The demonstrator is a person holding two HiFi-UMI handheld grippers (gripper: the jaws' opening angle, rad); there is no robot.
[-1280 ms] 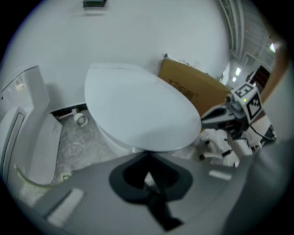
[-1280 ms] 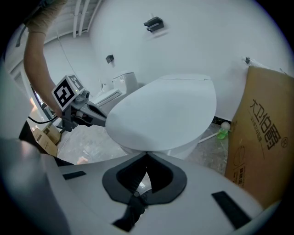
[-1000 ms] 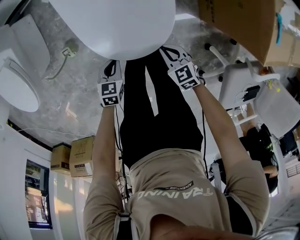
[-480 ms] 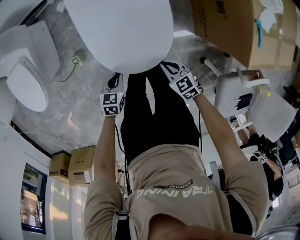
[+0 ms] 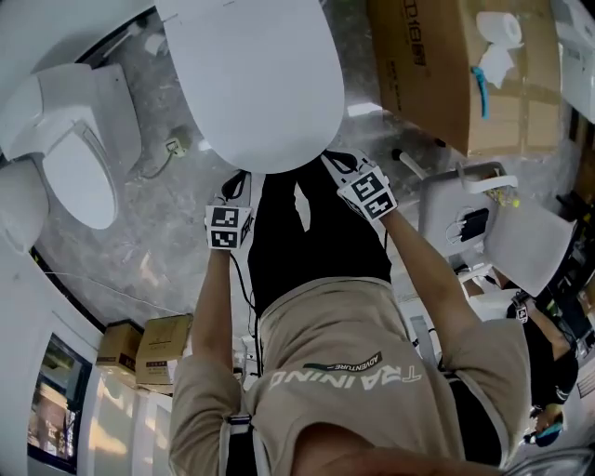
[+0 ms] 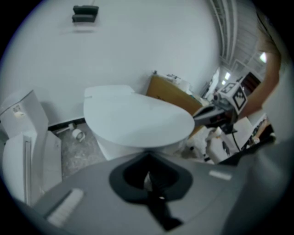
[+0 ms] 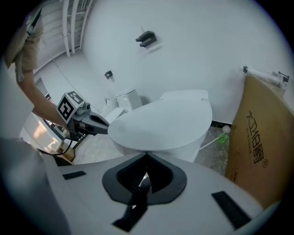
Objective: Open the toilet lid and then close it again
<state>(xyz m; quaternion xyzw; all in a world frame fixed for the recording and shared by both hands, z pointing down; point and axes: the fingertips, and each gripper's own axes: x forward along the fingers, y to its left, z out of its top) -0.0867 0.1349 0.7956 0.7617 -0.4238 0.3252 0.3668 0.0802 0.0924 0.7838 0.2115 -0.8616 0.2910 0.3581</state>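
Left gripper view looks along the left tool (image 6: 147, 158), whose jaws are drawn together to a point with nothing between them, the tip just at the front rim of the toilet lid (image 6: 138, 120). In the right gripper view the right tool (image 7: 146, 156) stands the same way: jaws pressed together, empty, with the tip at the lid's front rim. Each camera also catches the opposite tool reaching in from the side, its dark tip touching or all but touching the lid's edge; I cannot tell which. The lid lies flat and down over the white bowl (image 7: 190, 149), closed. In the head view the person's two forearms stretch out from a beige shirt (image 5: 344, 372) to the tools. The left tool is at the lid's near edge on the left and the right tool at the near edge on the right, with black trousers (image 5: 316, 242) between them. The toilet stands on a grey mottled floor (image 5: 158, 214), its back at the floor's far edge. There a white wall (image 7: 193, 50) rises, carrying a small black fixture (image 7: 146, 38). Just beside the toilet on the person's right, a large cardboard box (image 5: 446, 65) stands on the floor with a paper roll (image 5: 493, 28) on top. Well apart on the left, near the same wall edge, is a second white toilet (image 5: 74, 149).
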